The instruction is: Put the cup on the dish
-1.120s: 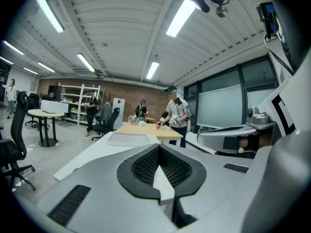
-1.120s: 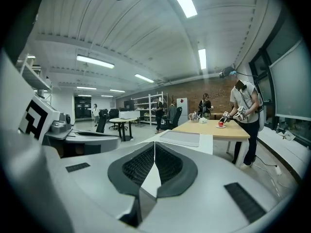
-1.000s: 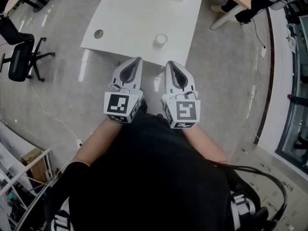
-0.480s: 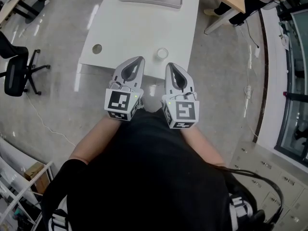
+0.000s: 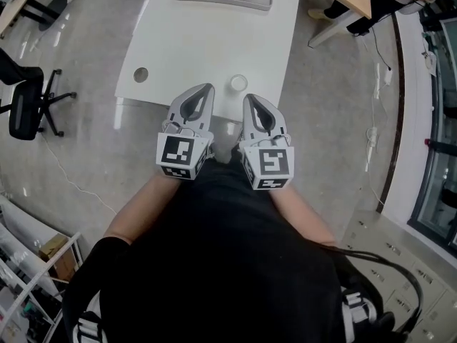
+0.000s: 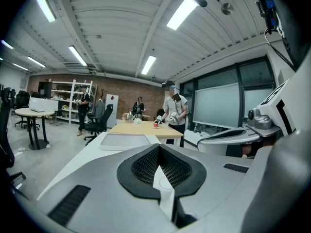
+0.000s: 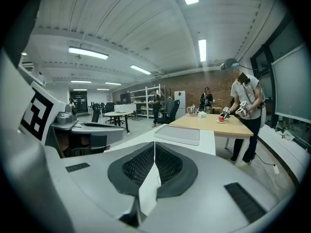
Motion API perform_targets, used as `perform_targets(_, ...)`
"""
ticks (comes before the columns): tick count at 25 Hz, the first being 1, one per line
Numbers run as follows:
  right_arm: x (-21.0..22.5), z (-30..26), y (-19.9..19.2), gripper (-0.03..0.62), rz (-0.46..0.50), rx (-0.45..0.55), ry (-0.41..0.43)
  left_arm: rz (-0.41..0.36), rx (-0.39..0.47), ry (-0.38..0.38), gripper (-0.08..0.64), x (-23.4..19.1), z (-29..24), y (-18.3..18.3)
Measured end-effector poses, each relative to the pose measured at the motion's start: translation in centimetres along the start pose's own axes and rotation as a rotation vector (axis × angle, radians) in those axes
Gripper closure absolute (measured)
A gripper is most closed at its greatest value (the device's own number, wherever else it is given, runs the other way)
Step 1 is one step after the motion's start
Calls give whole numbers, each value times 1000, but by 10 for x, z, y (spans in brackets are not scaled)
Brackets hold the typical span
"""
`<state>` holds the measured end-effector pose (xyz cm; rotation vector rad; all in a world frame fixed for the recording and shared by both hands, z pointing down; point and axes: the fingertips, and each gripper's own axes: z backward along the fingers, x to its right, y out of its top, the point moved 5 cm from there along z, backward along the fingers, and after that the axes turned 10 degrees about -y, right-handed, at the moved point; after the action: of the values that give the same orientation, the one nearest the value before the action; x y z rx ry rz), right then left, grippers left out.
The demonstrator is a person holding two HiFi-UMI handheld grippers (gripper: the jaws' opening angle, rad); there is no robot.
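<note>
No legible text, labels, numbers or signs visible.

Black top (image 5: 221,263) fills the lower middle of the head view, with a black sleeve (image 5: 100,263) at the lower left. Above it are the left gripper (image 5: 206,88) and right gripper (image 5: 248,98): pale grey teardrop shells, each with a dark hollow down the middle. Each carries a white cube printed with black square markers, left cube (image 5: 182,156) and right cube (image 5: 269,166). The gripper views show black mesh-textured pads (image 6: 145,165) set in smooth grey. A thin black cable (image 5: 385,252) loops at the lower right.
</note>
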<state>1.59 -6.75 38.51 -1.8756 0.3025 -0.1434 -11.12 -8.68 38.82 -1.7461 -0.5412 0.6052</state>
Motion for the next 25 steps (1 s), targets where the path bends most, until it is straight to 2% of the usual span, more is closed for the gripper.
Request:
perform_targets(6, 26, -20, -12, 578, 16, -42, 124, 20, -43, 72, 554, 8, -32, -10)
perform_targets(20, 83, -66, -24, 577, 41, -70, 373, 52, -127, 245, 554, 31, -95, -21)
perform_targets(25, 89, -82, -35, 577, 56, -86, 439, 42, -145, 273, 554, 26, -106, -33)
